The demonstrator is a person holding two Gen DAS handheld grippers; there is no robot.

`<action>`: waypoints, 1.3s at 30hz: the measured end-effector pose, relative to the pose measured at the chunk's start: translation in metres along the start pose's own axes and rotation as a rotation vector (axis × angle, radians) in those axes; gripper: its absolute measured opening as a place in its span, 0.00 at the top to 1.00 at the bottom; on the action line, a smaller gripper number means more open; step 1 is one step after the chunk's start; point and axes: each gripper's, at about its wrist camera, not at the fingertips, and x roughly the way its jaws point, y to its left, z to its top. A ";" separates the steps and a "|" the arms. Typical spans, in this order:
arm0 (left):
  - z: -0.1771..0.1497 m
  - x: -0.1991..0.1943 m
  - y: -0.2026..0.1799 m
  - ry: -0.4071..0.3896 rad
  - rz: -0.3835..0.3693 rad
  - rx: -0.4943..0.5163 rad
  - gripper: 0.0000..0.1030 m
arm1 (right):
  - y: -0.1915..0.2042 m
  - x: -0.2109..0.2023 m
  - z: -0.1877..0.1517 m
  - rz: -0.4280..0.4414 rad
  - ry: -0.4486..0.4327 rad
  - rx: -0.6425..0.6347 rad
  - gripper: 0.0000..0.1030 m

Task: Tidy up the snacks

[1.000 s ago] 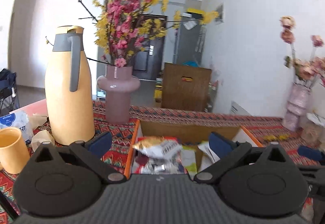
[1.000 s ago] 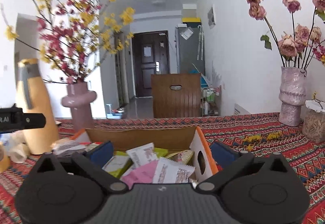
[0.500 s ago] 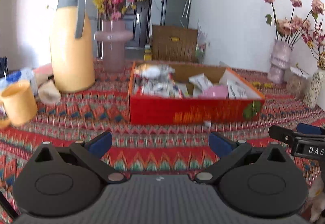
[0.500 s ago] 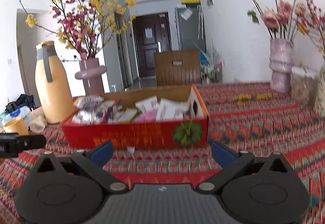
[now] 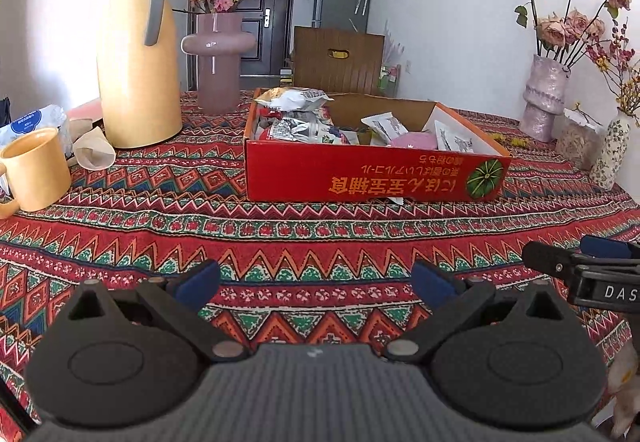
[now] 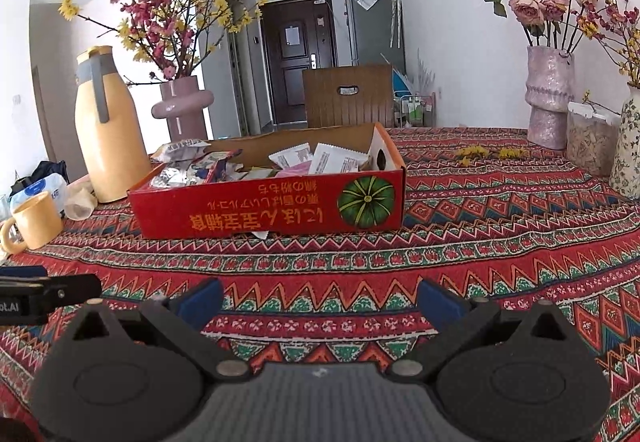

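Left wrist view: my left gripper [image 5: 316, 284] hangs over the near part of the patterned tablecloth [image 5: 280, 234], jaws wide apart, nothing between them. The red snack box [image 5: 372, 177] sits toward the table's far edge, well apart from me, full of snack packets [image 5: 296, 121]: foil ones piled at its left end, white and pink ones at its right. A yellow thermos [image 5: 138, 53] and a pink vase [image 5: 218, 57] stand left of the box, a yellow mug [image 5: 36, 169] by the left edge. My right gripper [image 5: 584, 266] pokes in from the right.

Right wrist view: my right gripper [image 6: 320, 302] is also spread wide and empty, low over the cloth's near edge. The box is ahead, slightly left. A flower vase [image 6: 550, 97] stands at the far right corner.
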 end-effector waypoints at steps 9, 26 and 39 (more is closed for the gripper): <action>-0.001 -0.003 0.000 -0.006 -0.003 0.001 0.00 | 0.000 -0.001 -0.001 -0.001 0.004 -0.002 0.00; 0.000 -0.005 -0.001 -0.013 -0.004 0.004 0.00 | 0.001 -0.002 -0.001 -0.002 0.007 -0.004 0.00; 0.000 -0.006 -0.002 -0.017 -0.005 0.008 0.00 | 0.001 -0.002 -0.001 -0.002 0.007 -0.005 0.00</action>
